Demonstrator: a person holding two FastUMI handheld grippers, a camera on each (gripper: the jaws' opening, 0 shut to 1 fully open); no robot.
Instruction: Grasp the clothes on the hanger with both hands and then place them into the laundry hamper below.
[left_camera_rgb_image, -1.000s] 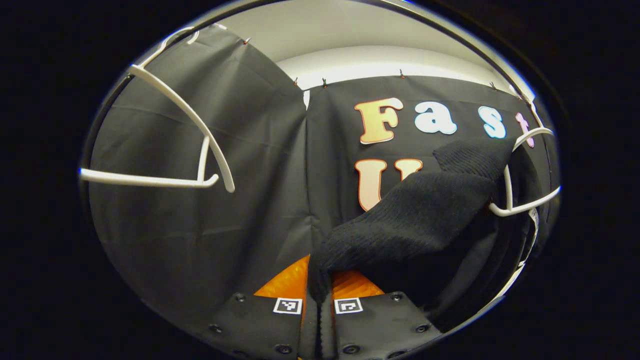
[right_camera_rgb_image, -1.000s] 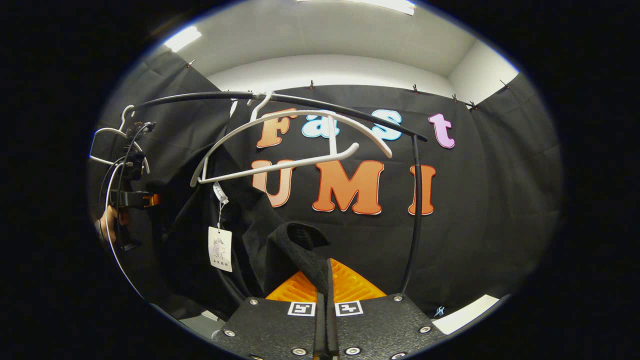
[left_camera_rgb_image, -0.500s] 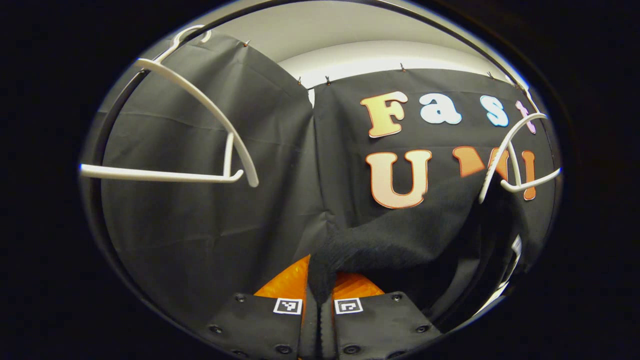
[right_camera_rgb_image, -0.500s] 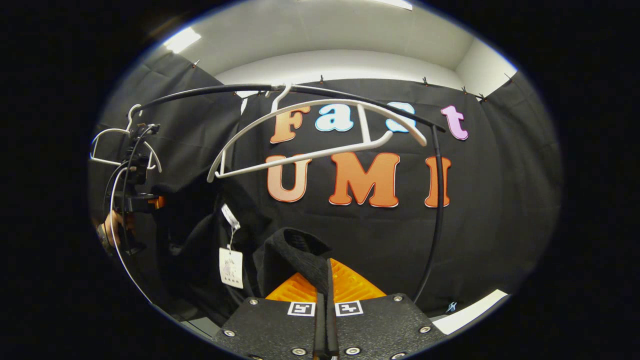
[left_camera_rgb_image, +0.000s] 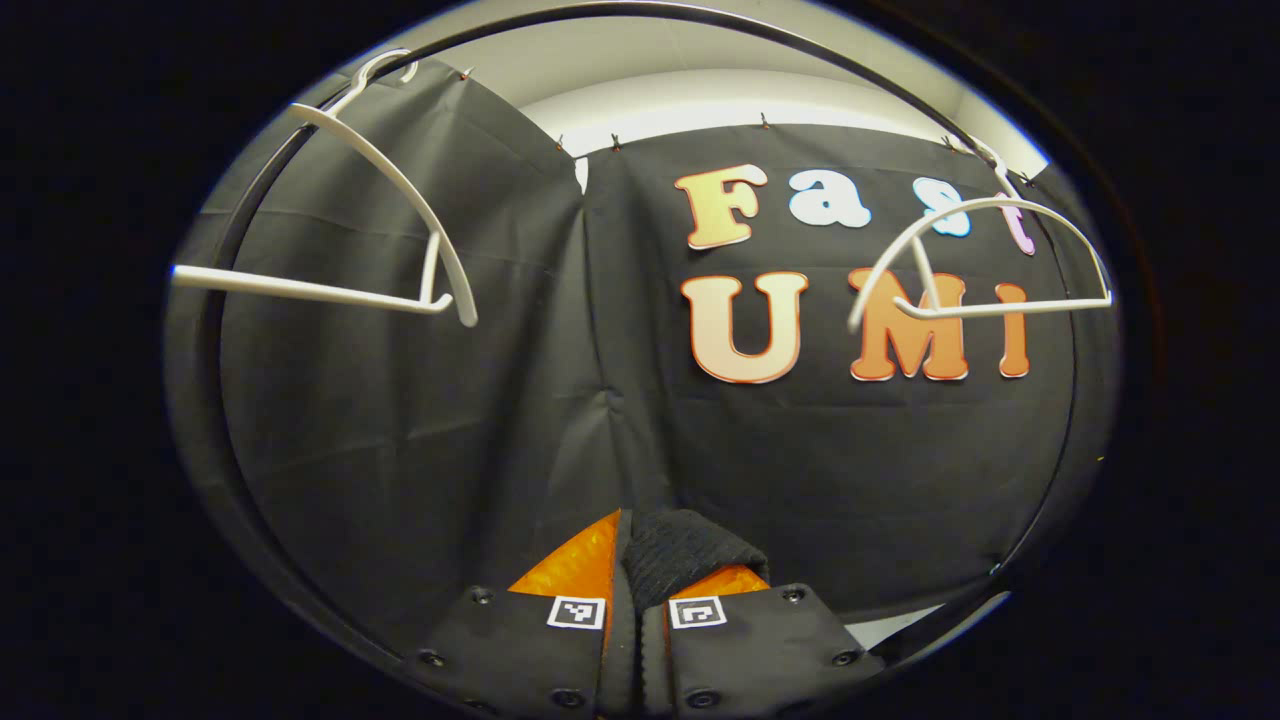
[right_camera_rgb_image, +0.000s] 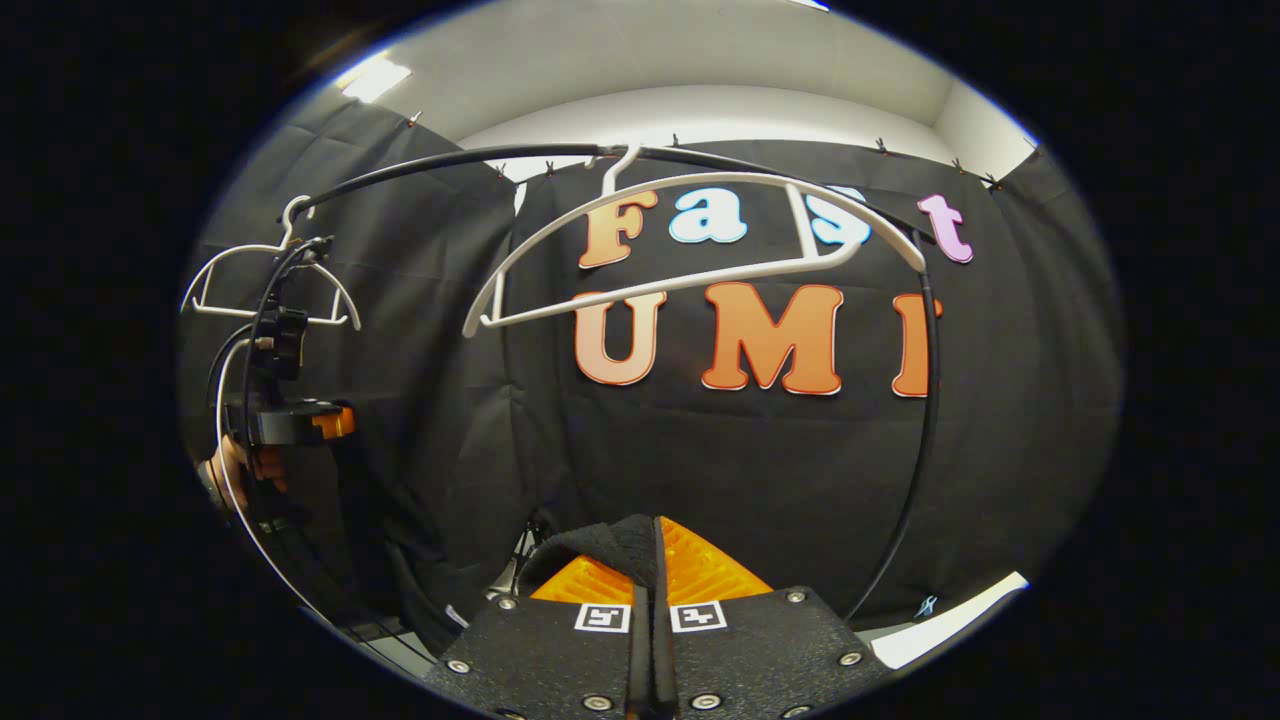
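Both views were dim overall, the black cloth wall soaking up most of the light. Brightness came from above: a ceiling light glared white at the upper left of the right gripper view, and the pale ceiling glowed. Fisheye distortion bent the rail and the white hangers into arcs near the edges. Focus was fairly sharp centrally, softer toward the rim; shadow swallowed the dark knit garment.

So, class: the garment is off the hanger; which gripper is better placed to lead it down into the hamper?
Neither clearly: the left gripper and right gripper each pinch the black garment, clear of the bare hanger. Probably lower both together.
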